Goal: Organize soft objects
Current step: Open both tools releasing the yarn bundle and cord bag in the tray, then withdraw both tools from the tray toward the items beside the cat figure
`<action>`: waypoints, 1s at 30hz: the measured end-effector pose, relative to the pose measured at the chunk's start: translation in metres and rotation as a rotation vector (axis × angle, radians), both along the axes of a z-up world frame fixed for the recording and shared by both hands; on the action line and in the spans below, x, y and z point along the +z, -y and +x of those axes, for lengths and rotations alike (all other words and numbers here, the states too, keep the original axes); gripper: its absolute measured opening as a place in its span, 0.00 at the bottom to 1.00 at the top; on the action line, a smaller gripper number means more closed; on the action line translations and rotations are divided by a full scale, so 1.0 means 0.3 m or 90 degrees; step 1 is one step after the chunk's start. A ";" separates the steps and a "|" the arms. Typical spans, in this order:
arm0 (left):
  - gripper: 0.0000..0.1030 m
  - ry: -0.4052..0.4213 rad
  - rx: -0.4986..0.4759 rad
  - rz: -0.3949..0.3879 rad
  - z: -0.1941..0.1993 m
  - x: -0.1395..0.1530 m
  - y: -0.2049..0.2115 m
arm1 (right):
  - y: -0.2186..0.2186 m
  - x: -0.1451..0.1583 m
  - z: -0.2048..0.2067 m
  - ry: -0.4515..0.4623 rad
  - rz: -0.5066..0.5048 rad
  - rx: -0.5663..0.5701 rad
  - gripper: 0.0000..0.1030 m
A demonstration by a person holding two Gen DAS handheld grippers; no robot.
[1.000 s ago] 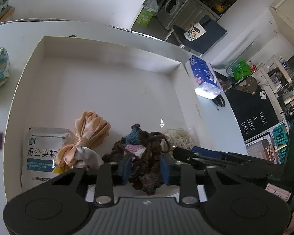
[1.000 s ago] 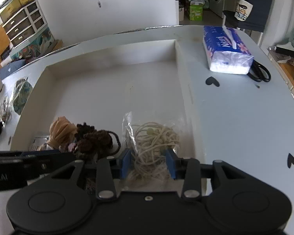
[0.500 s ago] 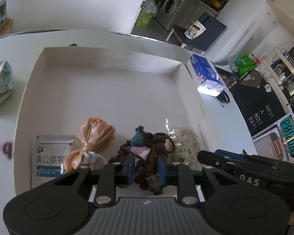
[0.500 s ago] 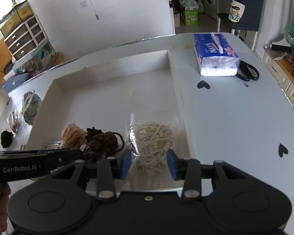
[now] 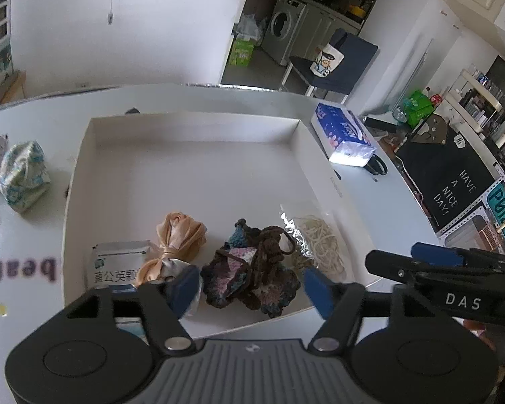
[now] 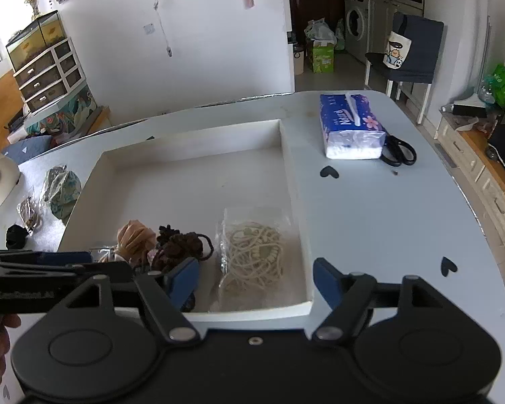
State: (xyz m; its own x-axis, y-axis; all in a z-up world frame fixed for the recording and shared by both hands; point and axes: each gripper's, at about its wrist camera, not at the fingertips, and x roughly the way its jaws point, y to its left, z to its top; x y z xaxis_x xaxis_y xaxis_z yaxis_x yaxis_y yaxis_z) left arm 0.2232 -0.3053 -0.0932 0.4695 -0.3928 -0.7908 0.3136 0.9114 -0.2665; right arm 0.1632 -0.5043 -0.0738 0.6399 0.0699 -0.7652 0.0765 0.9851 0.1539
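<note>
White box (image 5: 192, 181): crochet bundle (image 5: 252, 269) between left gripper (image 5: 250, 289) fingers

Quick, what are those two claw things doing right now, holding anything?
Left gripper: jaws open, holding nothing, just above the crochet bundle.
Right gripper: jaws open, holding nothing, near the bag of cord.

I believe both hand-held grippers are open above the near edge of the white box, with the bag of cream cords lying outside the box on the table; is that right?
Not quite. The bag of cream cords lies inside the white box, in its near right corner, as the right wrist view shows. The rest holds: the left hand-held gripper and right hand-held gripper are both open above the near edge.
</note>
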 end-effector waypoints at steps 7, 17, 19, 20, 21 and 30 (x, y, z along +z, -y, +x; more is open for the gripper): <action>0.91 0.028 0.016 0.020 -0.045 0.031 -0.024 | 0.009 0.017 -0.047 0.008 -0.022 -0.006 0.84; 1.00 0.038 0.055 0.055 -0.081 0.044 -0.090 | 0.005 0.046 -0.089 0.027 -0.028 -0.005 1.00; 1.00 0.040 0.058 0.060 -0.085 0.046 -0.099 | 0.002 0.053 -0.095 0.030 -0.029 -0.007 1.00; 1.00 0.041 0.059 0.062 -0.087 0.047 -0.103 | 0.002 0.056 -0.097 0.032 -0.029 -0.009 1.00; 1.00 0.042 0.060 0.064 -0.089 0.048 -0.107 | 0.002 0.058 -0.100 0.033 -0.030 -0.012 1.00; 1.00 0.042 0.056 0.065 -0.096 0.048 -0.158 | -0.033 0.060 -0.112 0.027 -0.052 -0.021 1.00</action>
